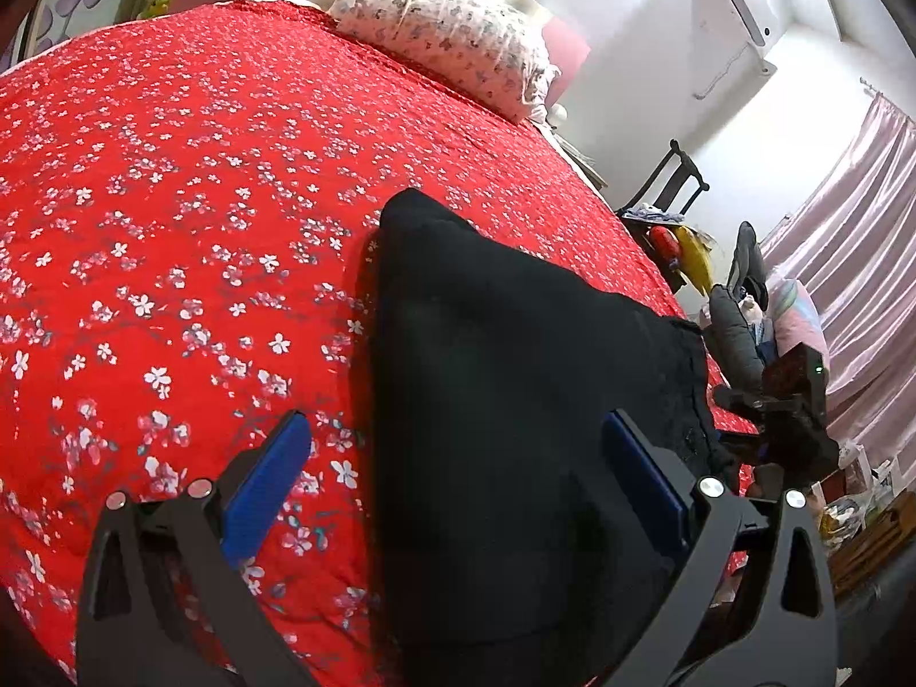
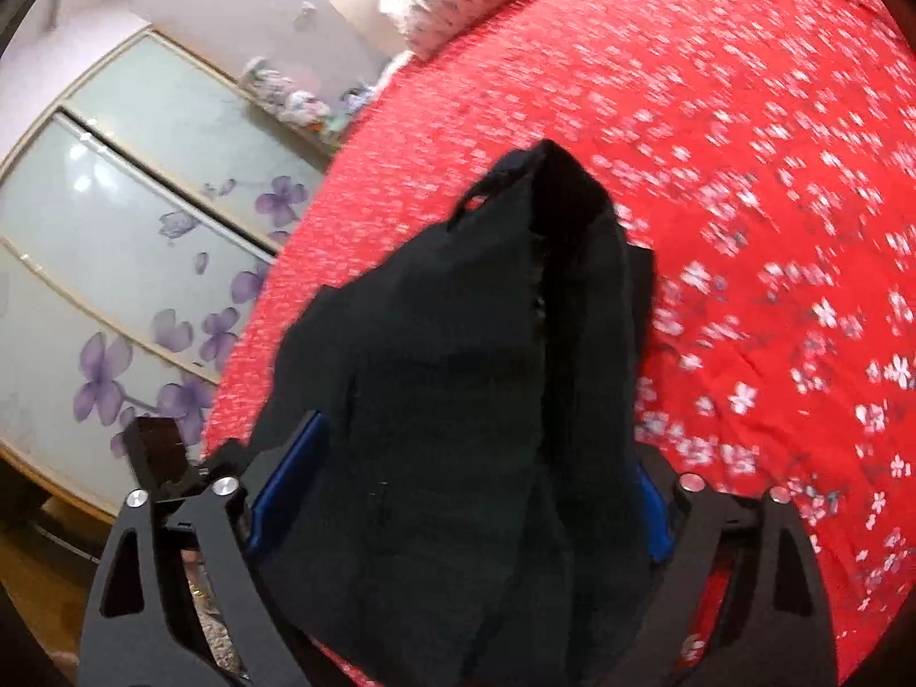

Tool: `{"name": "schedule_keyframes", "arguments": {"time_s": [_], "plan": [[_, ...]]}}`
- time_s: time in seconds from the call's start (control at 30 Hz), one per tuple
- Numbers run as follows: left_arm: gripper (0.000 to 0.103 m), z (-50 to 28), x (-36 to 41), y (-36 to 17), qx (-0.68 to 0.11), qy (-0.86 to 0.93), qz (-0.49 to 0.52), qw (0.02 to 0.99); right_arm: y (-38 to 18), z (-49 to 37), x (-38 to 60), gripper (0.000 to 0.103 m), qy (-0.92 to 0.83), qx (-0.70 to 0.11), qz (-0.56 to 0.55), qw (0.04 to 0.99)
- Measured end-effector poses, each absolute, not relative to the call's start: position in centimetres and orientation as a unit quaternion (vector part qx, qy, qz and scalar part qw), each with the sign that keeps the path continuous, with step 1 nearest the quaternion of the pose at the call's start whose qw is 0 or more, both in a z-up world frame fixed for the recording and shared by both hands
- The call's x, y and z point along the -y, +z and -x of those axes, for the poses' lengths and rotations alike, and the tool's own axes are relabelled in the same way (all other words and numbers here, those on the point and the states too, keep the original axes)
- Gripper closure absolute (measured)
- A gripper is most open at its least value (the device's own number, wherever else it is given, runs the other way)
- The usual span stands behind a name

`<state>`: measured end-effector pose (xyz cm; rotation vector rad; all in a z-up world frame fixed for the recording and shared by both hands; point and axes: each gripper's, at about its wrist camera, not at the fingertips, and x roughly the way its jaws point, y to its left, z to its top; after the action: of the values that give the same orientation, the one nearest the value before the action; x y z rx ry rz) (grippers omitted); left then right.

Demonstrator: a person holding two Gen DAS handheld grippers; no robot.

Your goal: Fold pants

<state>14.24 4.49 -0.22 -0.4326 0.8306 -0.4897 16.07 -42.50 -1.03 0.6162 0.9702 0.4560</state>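
Black pants [image 1: 504, 378] lie folded on the red flowered bedspread [image 1: 172, 229]. My left gripper [image 1: 458, 475] is open, its blue pads [image 1: 266, 492] wide apart, with the pants' near edge between them. The right gripper shows at the pants' right edge in the left wrist view [image 1: 790, 412]. In the right wrist view the pants [image 2: 469, 401] bulk up between the blue pads [image 2: 292, 469] of my right gripper [image 2: 469, 486], which stand wide apart around the cloth. That view is blurred by motion.
A flowered pillow [image 1: 446, 28] lies at the head of the bed. A dark chair [image 1: 670, 183] and piled clothes [image 1: 744, 309] stand past the bed's right edge. A wardrobe with purple-flowered glass doors [image 2: 114, 263] stands beside the bed [image 2: 744, 172].
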Motion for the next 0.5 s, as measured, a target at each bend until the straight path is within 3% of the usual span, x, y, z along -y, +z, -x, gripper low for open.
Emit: {"name": "schedule_keyframes", "arguments": {"time_s": [0.23,0.3,0.43,0.5], "plan": [[0.002,-13.3,-2.3,0.6,-0.392,-0.186,0.132,0.891,-1.6,-15.9,43.1,0.018,0.214,-0.445,-0.302,0.815],[0.002,-12.9,-1.7,0.9,-0.388,-0.173,0.105,0.899,-1.8,-15.6,43.3,0.023,0.21,-0.442,-0.298,0.82],[0.002,-12.6,-0.9,1.4,-0.382,-0.153,0.066,0.909,-2.1,-15.0,43.9,0.046,0.196,-0.438,-0.298,0.825],[0.002,-12.6,-0.7,1.4,-0.382,-0.148,0.054,0.911,-2.0,-14.6,44.3,0.05,0.201,-0.43,-0.307,0.825]]}}
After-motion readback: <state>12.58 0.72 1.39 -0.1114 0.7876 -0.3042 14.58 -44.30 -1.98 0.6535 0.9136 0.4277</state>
